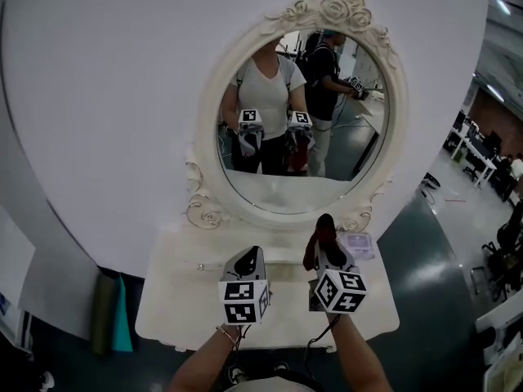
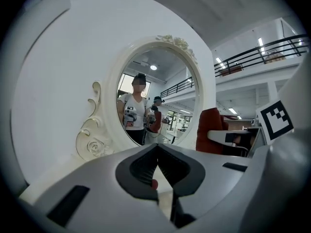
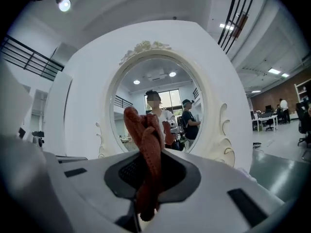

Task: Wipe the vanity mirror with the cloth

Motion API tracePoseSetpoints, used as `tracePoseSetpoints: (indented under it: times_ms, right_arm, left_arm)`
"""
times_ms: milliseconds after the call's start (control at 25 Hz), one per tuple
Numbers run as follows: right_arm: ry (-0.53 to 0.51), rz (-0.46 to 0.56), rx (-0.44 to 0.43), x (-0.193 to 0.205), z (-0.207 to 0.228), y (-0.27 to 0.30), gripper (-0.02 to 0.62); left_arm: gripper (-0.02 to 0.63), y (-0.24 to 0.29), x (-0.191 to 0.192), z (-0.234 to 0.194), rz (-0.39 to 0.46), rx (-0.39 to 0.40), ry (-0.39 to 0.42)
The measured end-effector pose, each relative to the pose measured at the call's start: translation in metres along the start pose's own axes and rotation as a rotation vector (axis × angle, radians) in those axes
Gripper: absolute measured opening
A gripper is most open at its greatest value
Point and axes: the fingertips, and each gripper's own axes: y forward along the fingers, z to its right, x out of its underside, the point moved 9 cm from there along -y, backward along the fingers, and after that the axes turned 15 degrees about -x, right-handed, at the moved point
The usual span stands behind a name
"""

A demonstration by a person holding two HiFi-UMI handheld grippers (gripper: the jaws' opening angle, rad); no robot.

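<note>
— Where is the cloth held, and why in that way?

— The rust-red textured cloth (image 3: 145, 144) is gripped in the right gripper (image 1: 328, 251), whose jaws are clamped on its lower part, so that a bunched fold stands up past the jaw tips. It is carried over the back right part of the white vanity tabletop (image 1: 176, 313), just below the lower rim of the oval vanity mirror (image 1: 304, 125) in its white frame carved with roses. The glass is not yet touched. With the cloth held like this, it is judged that the glass would be met by the soft wad first and not by the hard jaws

— And how is the left gripper held?

— The left gripper (image 1: 246, 261) is clenched on nothing: in its own view the jaws are seen meeting at their tips. It is held low over the middle of the tabletop, just beside the right one, most likely so that the glass is left free for the cloth

— Is anything placed where it could be disturbed?

— A small pale packet (image 1: 360, 244) is set near the back right edge of the tabletop, just beside the right gripper, and it might be brushed if that gripper were lowered. Wiping is judged not to have begun, and a lift and a push forward would be called for to press the fold against the lower glass
</note>
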Motion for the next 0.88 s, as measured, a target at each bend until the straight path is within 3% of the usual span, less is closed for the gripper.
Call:
tracePoseSetpoints:
  times_ms: [560, 880]
  right_arm:
    - [0.039, -0.017, -0.032, 0.022, 0.023, -0.039, 0.058]
    - [0.034, -0.035, -0.064, 0.024, 0.025, -0.037, 0.057]
  left_arm:
    - [0.011, -0.01, 0.016, 0.029, -0.021, -0.053, -0.013]
    - [0.011, -0.015, 0.022, 0.037, -0.033, -0.083, 0.031]
